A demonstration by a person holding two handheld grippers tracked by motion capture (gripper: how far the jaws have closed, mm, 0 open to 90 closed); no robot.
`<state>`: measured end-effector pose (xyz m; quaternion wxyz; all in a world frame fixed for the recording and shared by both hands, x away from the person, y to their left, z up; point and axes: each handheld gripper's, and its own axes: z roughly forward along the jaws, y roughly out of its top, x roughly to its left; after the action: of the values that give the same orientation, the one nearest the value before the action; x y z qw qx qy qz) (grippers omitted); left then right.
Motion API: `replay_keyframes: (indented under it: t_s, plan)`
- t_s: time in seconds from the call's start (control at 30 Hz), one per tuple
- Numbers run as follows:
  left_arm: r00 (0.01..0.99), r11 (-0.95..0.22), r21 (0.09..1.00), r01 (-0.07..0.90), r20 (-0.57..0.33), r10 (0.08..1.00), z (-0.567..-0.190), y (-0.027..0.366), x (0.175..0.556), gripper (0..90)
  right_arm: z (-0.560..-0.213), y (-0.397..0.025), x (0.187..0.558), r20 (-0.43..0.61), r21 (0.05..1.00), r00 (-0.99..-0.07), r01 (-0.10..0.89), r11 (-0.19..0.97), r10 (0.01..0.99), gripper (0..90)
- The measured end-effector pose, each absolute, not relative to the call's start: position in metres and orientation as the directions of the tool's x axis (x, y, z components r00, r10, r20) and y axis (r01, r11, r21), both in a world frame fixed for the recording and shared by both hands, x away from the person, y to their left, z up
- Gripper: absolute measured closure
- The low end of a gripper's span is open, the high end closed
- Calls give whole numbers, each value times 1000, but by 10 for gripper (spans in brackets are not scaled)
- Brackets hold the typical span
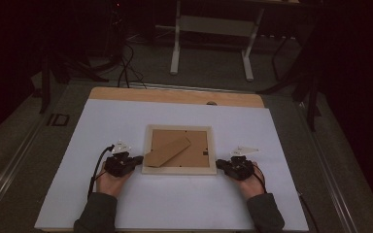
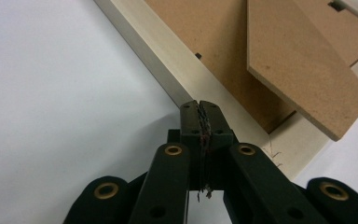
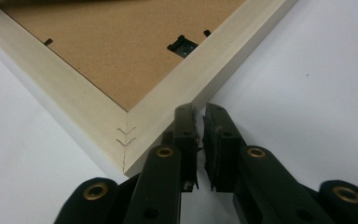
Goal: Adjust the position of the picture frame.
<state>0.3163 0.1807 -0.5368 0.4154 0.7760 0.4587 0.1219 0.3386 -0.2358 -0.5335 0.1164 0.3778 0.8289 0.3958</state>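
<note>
Two grippers flank a picture frame [image 1: 178,149] lying face down on the white-covered desk [image 1: 126,204], each held by a person whose sleeved forearms enter from the near edge. Nearest, the left gripper [image 1: 137,159] sits at the frame's near left corner, its fingers pressed together with nothing between them; in the left gripper view the tips rest against or just at the pale wooden rail [image 2: 144,44] — contact itself cannot be confirmed. The right gripper [image 1: 220,164] mirrors it at the near right corner, fingers almost together with a thin gap and pinching nothing, tips just beside the mitred joint [image 3: 126,135].

The frame lies between the two hands, squarish, its sides square to the desk edges, so each corner is about equally close to its own gripper. Any lift or turn would likely hinge on these two near corners. On the brown backing board [image 1: 194,153] a hinged easel stand [image 1: 167,151] slants from near left to far right, raised at its near end. Farther off — beyond the desk's bare wooden strip [image 1: 175,95] — a white table base [image 1: 212,29] stands on the dim floor.
</note>
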Motion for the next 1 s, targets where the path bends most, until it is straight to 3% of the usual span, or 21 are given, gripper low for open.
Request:
replay_keyframes:
  t_s: [0.5,1.0]
  plan:
    - [532,-147,792,593,-249,810,-518,194,310,827,-528,-243,339,101,771,-678,516,373,728,725]
    - [569,-144,814,563,-255,782,-502,194,309,730,-527,-247,339,110,779,-675,515,358,730,695]
